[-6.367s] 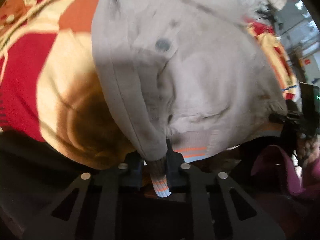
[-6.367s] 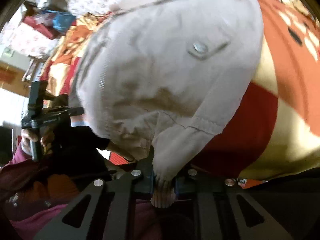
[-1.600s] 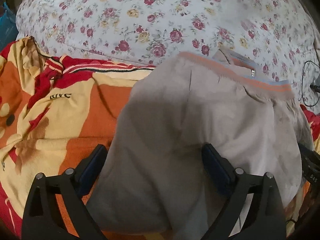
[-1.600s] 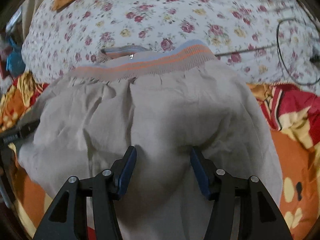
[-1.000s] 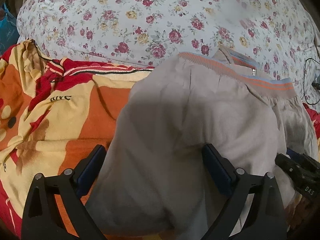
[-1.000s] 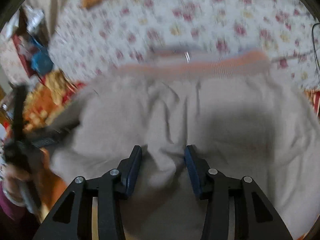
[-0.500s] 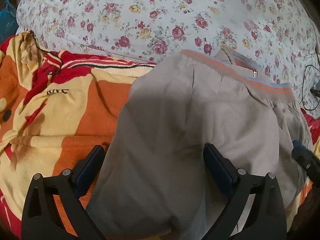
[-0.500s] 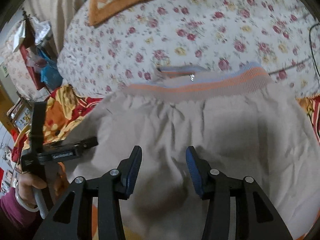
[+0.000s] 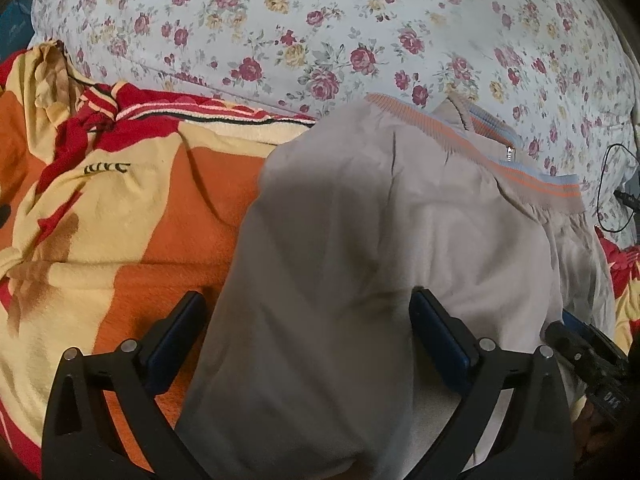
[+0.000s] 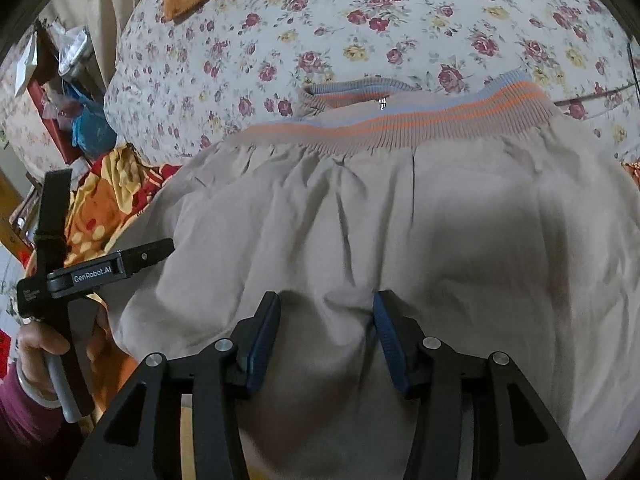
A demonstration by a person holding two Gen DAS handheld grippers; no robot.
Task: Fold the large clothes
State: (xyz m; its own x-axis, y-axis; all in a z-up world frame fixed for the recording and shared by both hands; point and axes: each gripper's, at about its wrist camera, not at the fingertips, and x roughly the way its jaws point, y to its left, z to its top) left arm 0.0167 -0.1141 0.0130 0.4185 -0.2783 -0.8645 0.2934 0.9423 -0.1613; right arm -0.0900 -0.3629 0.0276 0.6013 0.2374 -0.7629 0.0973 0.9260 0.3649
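Note:
A beige jacket (image 9: 352, 232) with an orange and blue ribbed hem (image 9: 520, 172) lies folded on the bed. It also fills the right wrist view (image 10: 420, 220), hem (image 10: 400, 124) at the far side. My left gripper (image 9: 308, 328) is open wide and straddles the jacket's near left part, holding nothing. My right gripper (image 10: 326, 332) is open over the jacket's near edge, holding nothing. The left gripper (image 10: 144, 256) also shows at the jacket's left edge in the right wrist view.
An orange, yellow and red blanket (image 9: 120, 208) lies under and left of the jacket. A floral sheet (image 9: 320, 20) covers the far bed. A black cable (image 9: 612, 184) lies at the right. Clutter (image 10: 72, 120) stands beside the bed at the left.
Both grippers, earlier shut on the jacket's cuffs, have let go and stand open over the folded jacket. In the last second the right gripper pulled back a little; the left barely moved.

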